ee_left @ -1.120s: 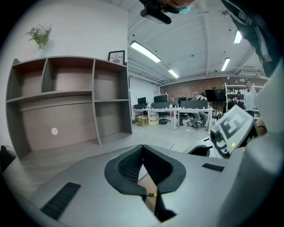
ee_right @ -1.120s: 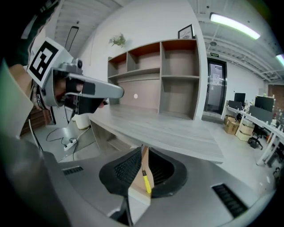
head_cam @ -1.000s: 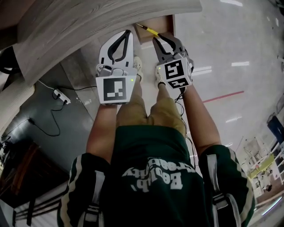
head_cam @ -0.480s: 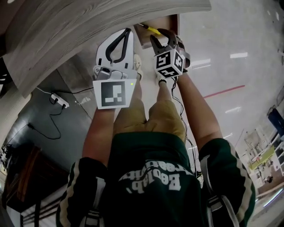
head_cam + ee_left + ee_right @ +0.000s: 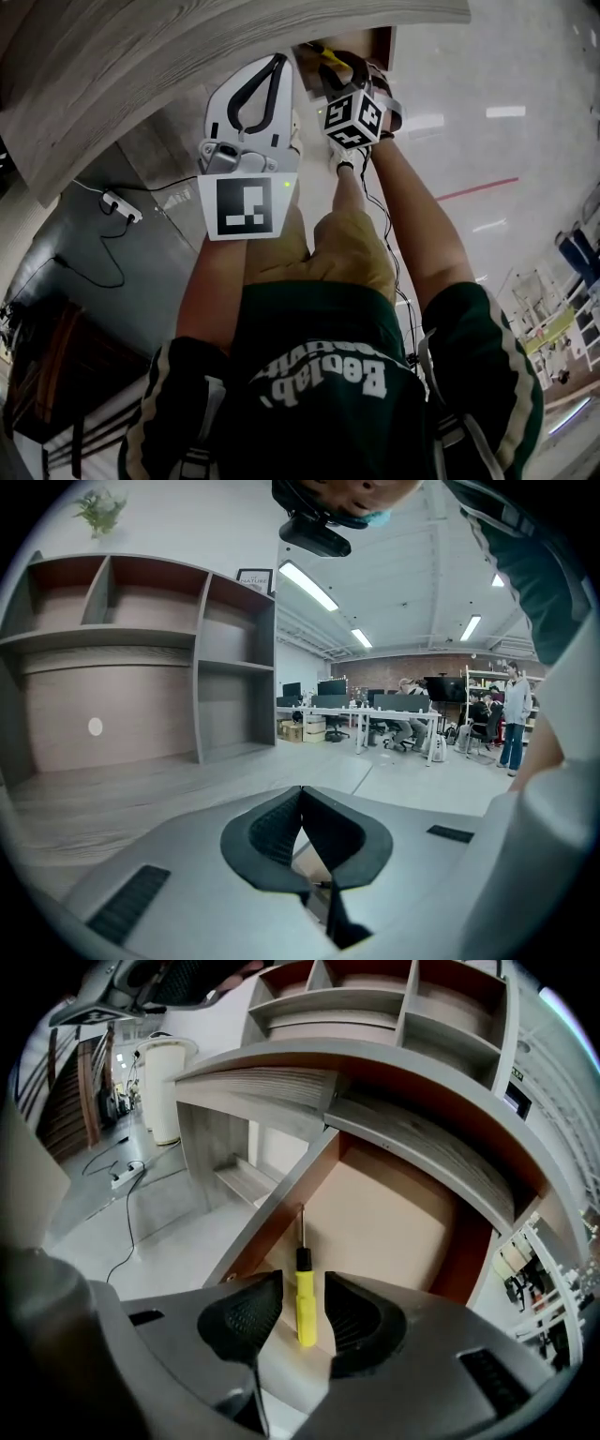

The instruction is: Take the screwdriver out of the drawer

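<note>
A screwdriver (image 5: 305, 1305) with a yellow handle and thin dark shaft lies on the beige floor of the open wooden drawer (image 5: 394, 1213). My right gripper (image 5: 302, 1314) points down into the drawer. Its jaws have just been opening, and they now stand open on either side of the handle with a gap at each side. In the head view the right gripper (image 5: 334, 69) reaches into the drawer (image 5: 373, 42) over the screwdriver (image 5: 327, 54). My left gripper (image 5: 274, 67) hangs beside it, left of the drawer, shut and empty (image 5: 300, 797).
The curved grey desk top (image 5: 187, 56) overhangs the drawer. A power strip (image 5: 117, 202) with a cable lies on the floor to the left. Open shelves (image 5: 141, 649) stand ahead of the left gripper, with office desks and people (image 5: 511, 726) far behind.
My right gripper has dropped toward the drawer and its jaws have spread from nearly shut to open around the screwdriver handle. The left gripper sank a little.
</note>
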A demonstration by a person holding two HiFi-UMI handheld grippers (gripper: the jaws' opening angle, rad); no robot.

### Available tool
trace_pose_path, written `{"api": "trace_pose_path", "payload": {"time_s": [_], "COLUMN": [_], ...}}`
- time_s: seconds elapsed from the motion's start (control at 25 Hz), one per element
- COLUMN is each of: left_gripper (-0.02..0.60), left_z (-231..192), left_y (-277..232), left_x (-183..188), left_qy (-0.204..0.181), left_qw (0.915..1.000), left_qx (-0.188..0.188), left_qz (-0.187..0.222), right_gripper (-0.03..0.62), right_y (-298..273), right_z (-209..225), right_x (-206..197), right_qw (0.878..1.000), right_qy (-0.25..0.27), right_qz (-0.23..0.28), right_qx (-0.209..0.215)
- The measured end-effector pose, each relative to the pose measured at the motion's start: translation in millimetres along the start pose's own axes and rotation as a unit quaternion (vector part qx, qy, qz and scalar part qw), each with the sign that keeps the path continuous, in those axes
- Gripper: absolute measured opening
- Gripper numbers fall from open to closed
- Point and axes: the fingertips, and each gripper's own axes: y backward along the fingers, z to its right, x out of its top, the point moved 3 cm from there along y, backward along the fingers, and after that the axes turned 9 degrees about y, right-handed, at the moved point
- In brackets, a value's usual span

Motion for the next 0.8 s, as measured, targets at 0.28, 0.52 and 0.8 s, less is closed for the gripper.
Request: {"api": "trace_pose_path", "payload": {"time_s": [0.28, 0.52, 0.8], "left_gripper": [0.018, 0.018, 0.018], "left_z": [-7, -5, -8], "left_y": [2, -2, -9], "left_x": [-25, -35, -44], "left_qy": [0.017, 0.011, 0.023], "left_qw": [0.9997, 0.9996, 0.9993], "left_qx": [-0.001, -0.007, -0.002], "left_qz": [-0.017, -0.025, -0.029], "right_gripper": [0.147, 0.147, 0.129], "right_y": [-27, -36, -51], "right_z": [-4, -3, -3], "right_x": [-5, -7, -9], "right_qw": [1.000, 1.000, 1.000], "right_qy": [-0.001, 0.003, 0.010], "right_qz": [-0.013, -0.012, -0.013], "right_qx": [0.000, 0.000, 0.005]}}
